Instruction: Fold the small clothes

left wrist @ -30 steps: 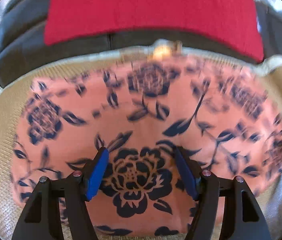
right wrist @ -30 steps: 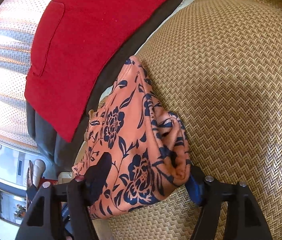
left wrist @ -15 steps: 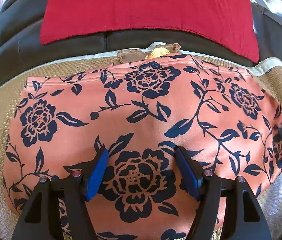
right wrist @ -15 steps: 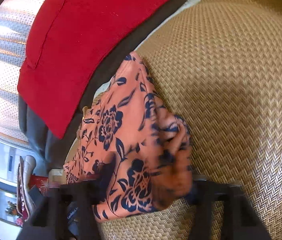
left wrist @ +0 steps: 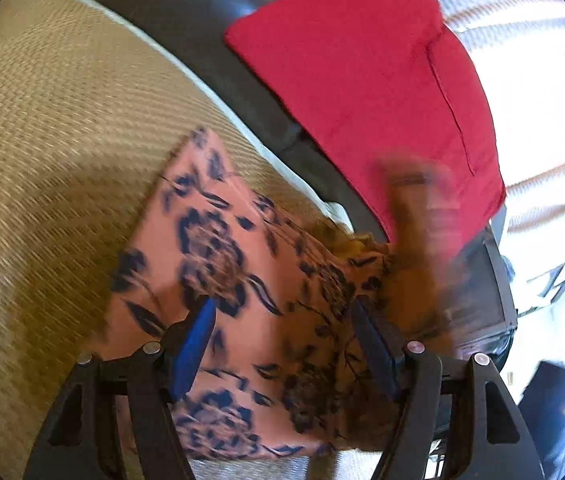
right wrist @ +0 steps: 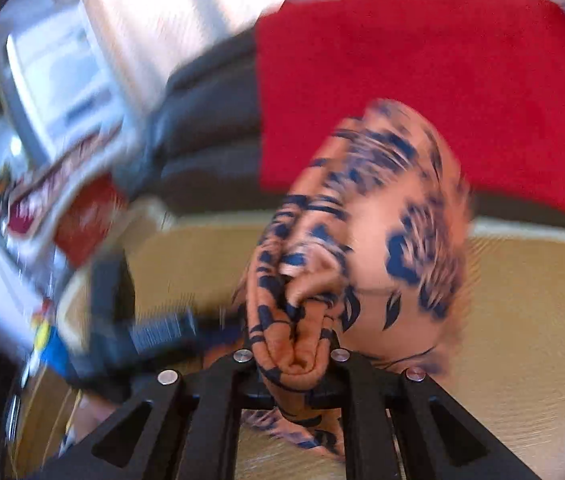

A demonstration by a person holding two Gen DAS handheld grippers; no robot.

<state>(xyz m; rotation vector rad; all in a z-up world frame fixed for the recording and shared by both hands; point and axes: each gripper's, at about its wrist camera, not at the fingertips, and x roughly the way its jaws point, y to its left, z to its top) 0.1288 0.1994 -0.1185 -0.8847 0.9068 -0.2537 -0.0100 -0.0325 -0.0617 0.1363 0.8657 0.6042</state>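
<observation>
**Right hand-held gripper clamped on floral garment, left one open over it**

Right hand-held gripper (right wrist: 292, 354): jaws closed tight on a bunched fold of the orange floral garment (right wrist: 366, 248). Cloth wads up between the fingers and balloons out ahead, lifted off the woven mat (right wrist: 522, 320).

Left hand-held gripper (left wrist: 284, 344): jaws wide apart, blue pads (left wrist: 194, 344) on either side of the garment (left wrist: 242, 280) with a clear gap; whether the tips touch the cloth I can't tell. Nothing gripped.

Garment sits on the woven mat (left wrist: 54, 140), one corner pointing toward the mat's pale edge; right part looks raised and blurred.

Containers: none readable in either view.

View differences:
- Left wrist view shows the flat spread part of the garment, and the red cloth (left wrist: 362, 72) on the dark sofa back (left wrist: 186, 16) with a pocket seam.
- Right wrist view shows the pinched fold itself, the red cloth (right wrist: 422, 80) behind it, plus the other hand-held gripper's black body at lower left, heavily smeared.
- Both frames are motion-blurred.
</observation>
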